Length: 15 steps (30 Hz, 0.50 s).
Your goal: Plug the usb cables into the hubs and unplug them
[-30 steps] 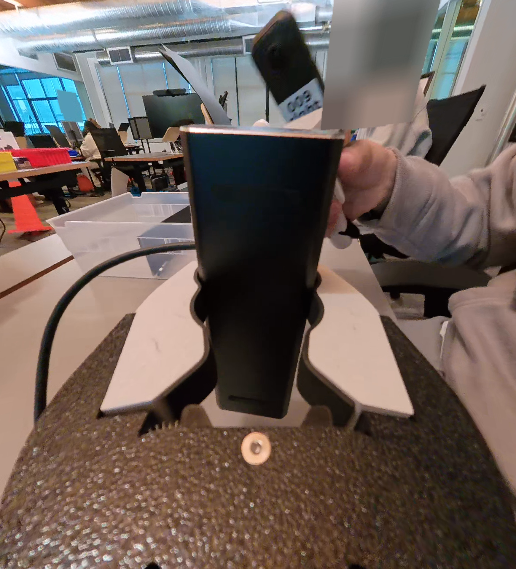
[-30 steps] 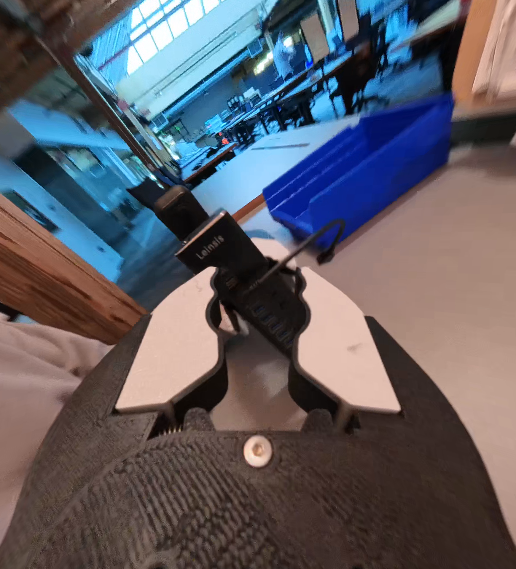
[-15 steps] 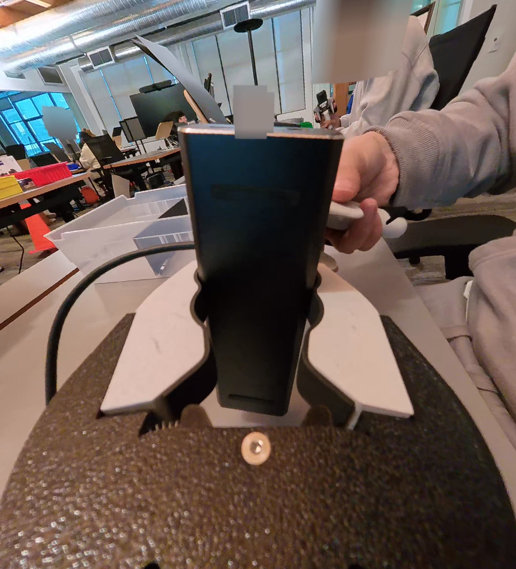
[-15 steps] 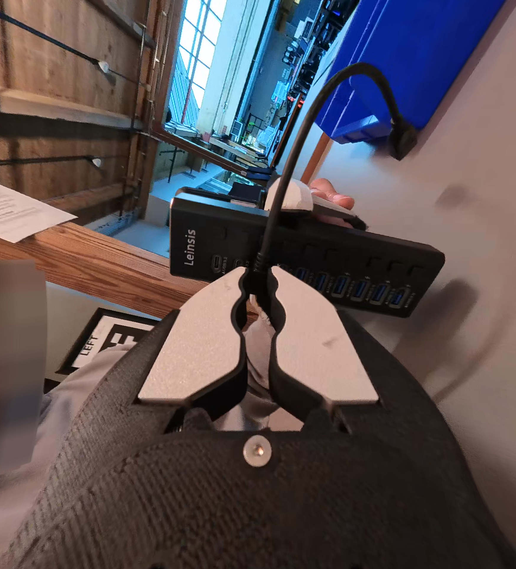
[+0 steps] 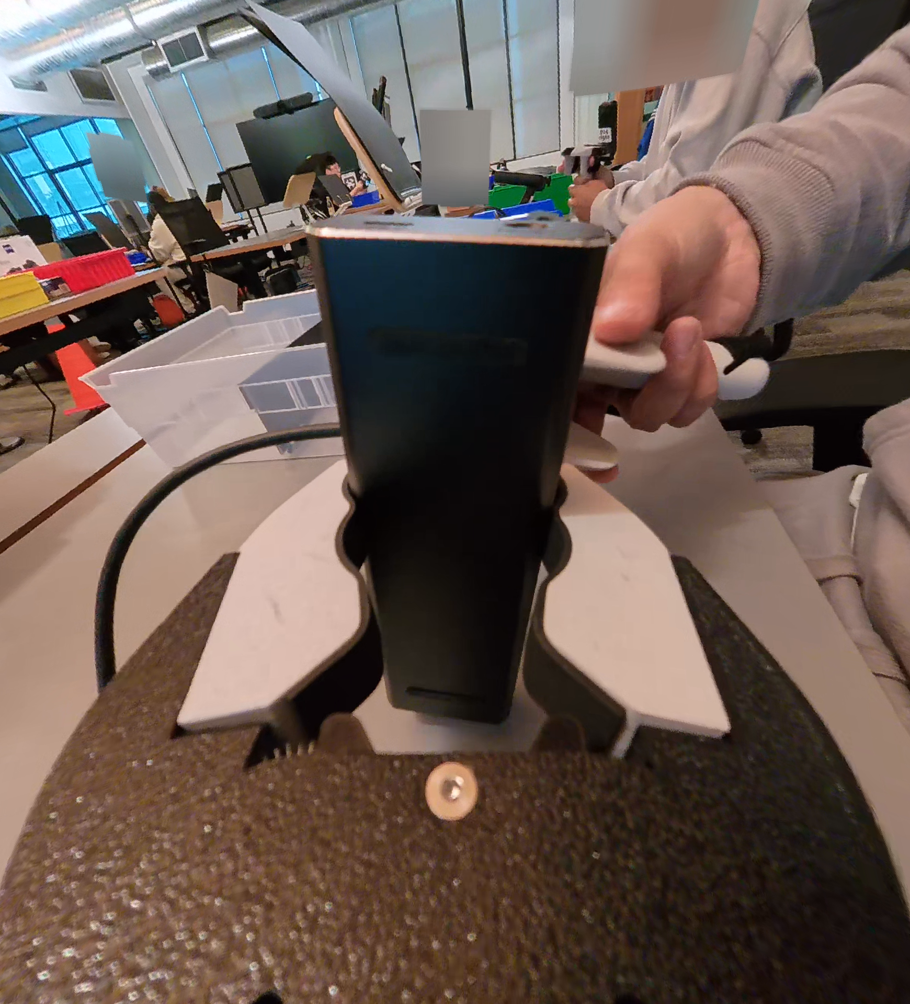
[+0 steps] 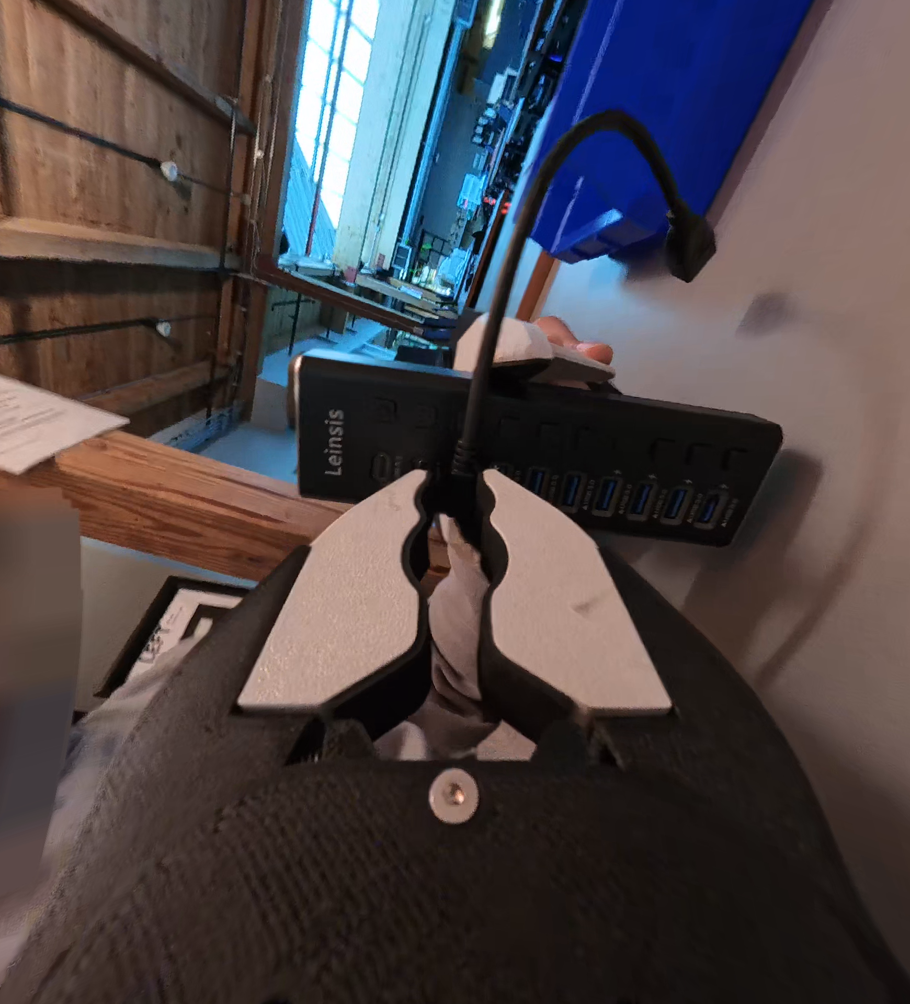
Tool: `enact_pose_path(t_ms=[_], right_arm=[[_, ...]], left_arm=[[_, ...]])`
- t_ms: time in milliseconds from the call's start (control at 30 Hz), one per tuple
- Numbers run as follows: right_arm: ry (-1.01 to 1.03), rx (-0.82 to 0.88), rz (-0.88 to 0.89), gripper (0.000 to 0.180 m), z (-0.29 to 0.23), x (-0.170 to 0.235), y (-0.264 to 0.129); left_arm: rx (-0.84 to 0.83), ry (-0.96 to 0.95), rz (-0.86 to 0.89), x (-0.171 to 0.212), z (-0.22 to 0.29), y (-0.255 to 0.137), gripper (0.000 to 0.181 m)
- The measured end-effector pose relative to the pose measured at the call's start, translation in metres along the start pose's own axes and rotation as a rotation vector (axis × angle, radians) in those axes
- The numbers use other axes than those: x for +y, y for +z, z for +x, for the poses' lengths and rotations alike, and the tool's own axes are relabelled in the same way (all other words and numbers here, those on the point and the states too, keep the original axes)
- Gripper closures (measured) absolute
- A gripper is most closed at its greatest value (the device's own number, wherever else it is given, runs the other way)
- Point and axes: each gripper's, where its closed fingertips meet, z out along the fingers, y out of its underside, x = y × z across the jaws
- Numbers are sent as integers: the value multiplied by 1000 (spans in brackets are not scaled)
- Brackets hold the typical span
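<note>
In the left wrist view my left gripper [image 5: 453, 489] is shut on a long black USB hub [image 5: 458, 434], which points away from me above the table. A black cable [image 5: 116, 565] curves off to its left. A hand holding my right gripper [image 5: 659, 337] is at the hub's right side. In the right wrist view my right gripper [image 6: 450, 483] is shut on the plug of a black USB cable [image 6: 502, 261], pressed against the hub's [image 6: 632, 451] row of blue ports near one end. I cannot tell whether it is seated. The cable's free connector [image 6: 689, 250] hangs in the air.
A clear white plastic bin [image 5: 197, 375] stands on the pale table [image 5: 23, 679] behind the hub. A blue bin [image 6: 659, 108] sits on the table in the right wrist view. A wooden beam [image 6: 170, 500] with a paper sheet [image 6: 18, 424] lies on one side. People sit at desks far behind.
My right gripper has swung round to face the hub's port side and shut on the cable plug at the ports. My left gripper keeps holding the hub, which has barely moved.
</note>
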Motion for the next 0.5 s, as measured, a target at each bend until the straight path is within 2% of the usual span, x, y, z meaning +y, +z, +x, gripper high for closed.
enact_pose_path(t_ms=[333,500], right_arm=[[-36,71,-80,170,7,6,-7],[-66,49,-88,170,-5,6,-7]], left_arm=[[-42,79,-9,4,0,6,116],[-44,81,73,-11,2,3,117]])
